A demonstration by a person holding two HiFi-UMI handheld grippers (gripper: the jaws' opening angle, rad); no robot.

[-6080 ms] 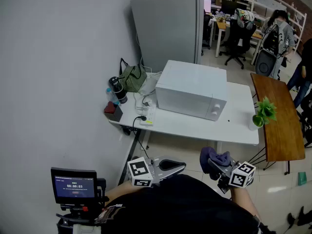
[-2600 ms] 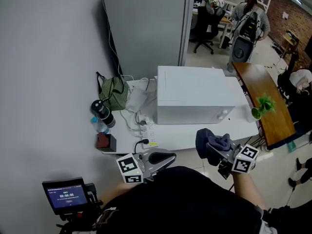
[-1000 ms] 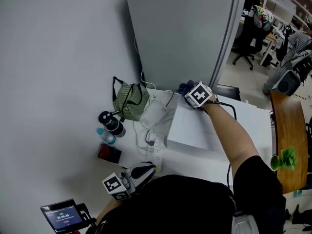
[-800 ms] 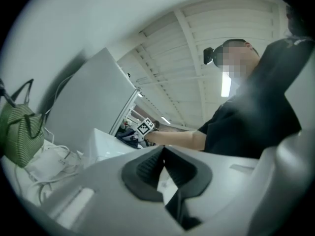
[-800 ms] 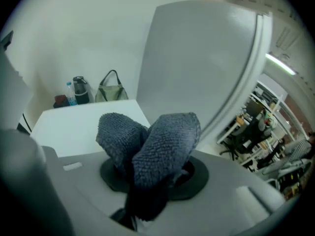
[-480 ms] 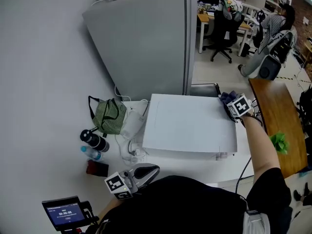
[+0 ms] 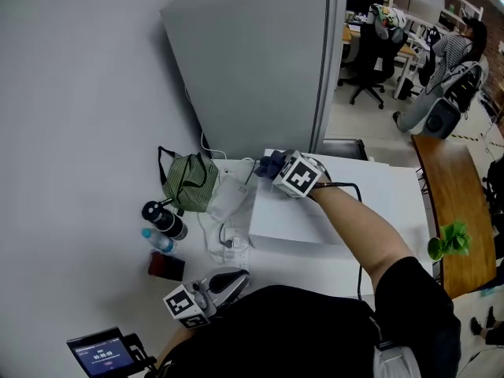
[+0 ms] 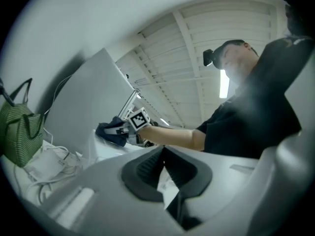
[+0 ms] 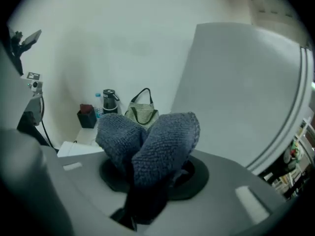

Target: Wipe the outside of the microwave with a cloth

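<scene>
The white microwave [image 7: 394, 199] stands on a white table, seen from above in the head view. My right gripper [image 7: 279, 170] is shut on a dark blue cloth [image 7: 268, 164] and holds it against the back left corner of the microwave's top. In the right gripper view the bunched cloth [image 9: 157, 141] fills the jaws of the right gripper [image 9: 147, 181] and hides the fingertips. My left gripper [image 7: 236, 278] hangs low by my body, shut and holding nothing. In its own view the left gripper [image 8: 163, 154] has its pads together, and the cloth [image 8: 113, 134] shows far off.
Left of the microwave sit a green striped bag [image 7: 187, 181], a black flask [image 7: 161, 220], a water bottle [image 7: 157, 240], a dark red box [image 7: 166, 266] and a power strip with cables [image 7: 232, 242]. A tall grey cabinet [image 7: 260, 61] stands behind. A wooden table [image 7: 453, 203] with a plant [image 7: 446, 242] is at right.
My right gripper has carried the cloth across the microwave's top from the back right corner to the back left corner. The left gripper has stayed low by my body.
</scene>
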